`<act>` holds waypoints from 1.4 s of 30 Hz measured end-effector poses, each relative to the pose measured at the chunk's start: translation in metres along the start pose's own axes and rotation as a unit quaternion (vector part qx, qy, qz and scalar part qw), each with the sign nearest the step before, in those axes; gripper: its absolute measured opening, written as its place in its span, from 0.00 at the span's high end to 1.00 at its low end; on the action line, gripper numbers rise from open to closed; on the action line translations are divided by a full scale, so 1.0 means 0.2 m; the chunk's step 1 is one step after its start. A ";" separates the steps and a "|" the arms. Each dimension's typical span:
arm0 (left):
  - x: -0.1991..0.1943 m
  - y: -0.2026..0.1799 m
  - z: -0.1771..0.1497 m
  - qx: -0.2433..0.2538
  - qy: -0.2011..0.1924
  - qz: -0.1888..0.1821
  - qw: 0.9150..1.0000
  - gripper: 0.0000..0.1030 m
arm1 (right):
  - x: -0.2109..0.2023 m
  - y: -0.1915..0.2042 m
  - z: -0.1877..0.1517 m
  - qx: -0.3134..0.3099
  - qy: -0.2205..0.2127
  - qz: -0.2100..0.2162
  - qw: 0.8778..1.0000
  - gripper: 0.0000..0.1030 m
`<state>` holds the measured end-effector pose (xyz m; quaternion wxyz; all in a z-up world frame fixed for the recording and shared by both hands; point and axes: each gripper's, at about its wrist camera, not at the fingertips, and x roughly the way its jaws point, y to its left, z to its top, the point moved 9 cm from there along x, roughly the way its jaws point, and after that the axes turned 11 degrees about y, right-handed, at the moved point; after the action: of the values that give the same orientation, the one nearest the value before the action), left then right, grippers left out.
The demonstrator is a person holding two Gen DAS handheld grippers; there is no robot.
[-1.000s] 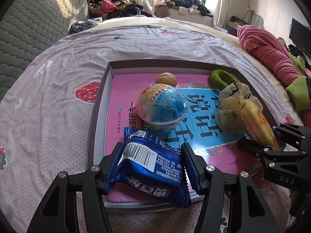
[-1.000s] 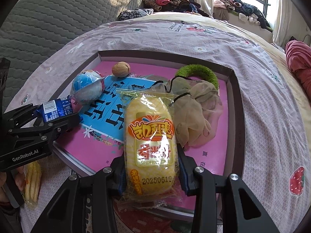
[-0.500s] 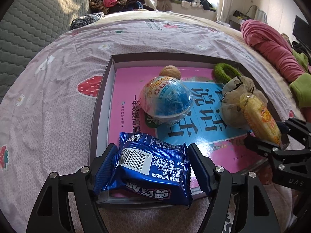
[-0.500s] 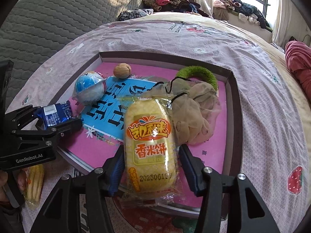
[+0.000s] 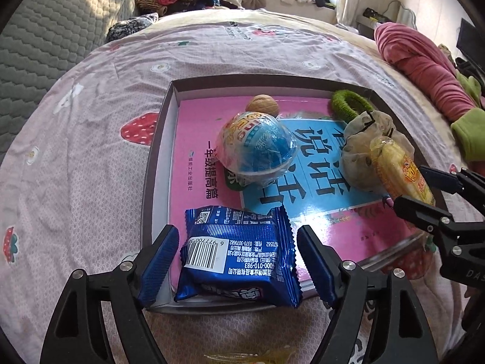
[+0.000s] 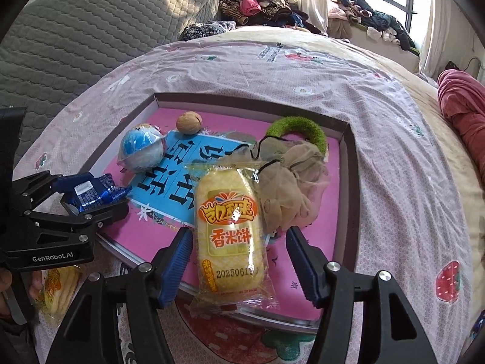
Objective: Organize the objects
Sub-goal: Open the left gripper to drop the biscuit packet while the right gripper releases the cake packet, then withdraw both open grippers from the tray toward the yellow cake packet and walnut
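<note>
A shallow dark box [image 5: 272, 79] on the bed holds a pink-and-blue book [image 5: 200, 127], a wrapped blue ball toy [image 5: 256, 148], a walnut [image 5: 262, 106], a green ring [image 5: 348, 106] and a beige mesh pouch [image 5: 360, 145]. My left gripper [image 5: 236, 236] is opening. The blue snack packet [image 5: 239, 261] lies between its pads on the box's near edge, with a gap on each side. My right gripper [image 6: 239, 236] is opening too. It straddles the yellow rice-cracker packet [image 6: 232, 218], which rests on the book beside the pouch [image 6: 291, 188], and the pads stand clear of it.
A second yellow packet [image 6: 57, 291] lies on the bedsheet under the left gripper, near a hand [image 6: 6, 282]. Pink bedding [image 5: 424, 69] is bunched at the right. A grey quilted cushion [image 5: 45, 30] stands at the far left, and clothes pile up by the window.
Both pairs of jaws have spread apart and let go of their packets. The blue packet and the yellow packet now rest in the box's near part.
</note>
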<state>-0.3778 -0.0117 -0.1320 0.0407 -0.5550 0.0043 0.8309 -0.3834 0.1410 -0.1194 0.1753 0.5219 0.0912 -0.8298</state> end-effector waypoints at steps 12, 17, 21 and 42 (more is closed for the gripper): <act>-0.16 0.05 0.03 -0.012 -0.034 0.007 0.999 0.19 | -0.12 0.00 0.04 0.013 -0.036 0.008 0.999 0.32; -0.21 0.04 0.04 -0.011 -0.047 0.003 0.999 0.19 | -0.19 0.01 0.07 0.020 -0.055 0.004 0.998 0.26; -0.24 0.03 0.05 -0.008 -0.053 0.009 0.999 0.19 | -0.29 0.02 0.10 0.030 -0.085 -0.001 0.996 0.15; -0.58 0.02 0.00 -0.017 -0.106 -0.004 0.994 0.18 | -0.65 0.05 0.04 0.059 -0.154 -0.025 0.986 0.01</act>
<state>-0.3344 -0.0239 -0.0254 0.0346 -0.4643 -0.0158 0.8848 -0.3357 0.1548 0.0018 0.1357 0.3951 0.0271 -0.9081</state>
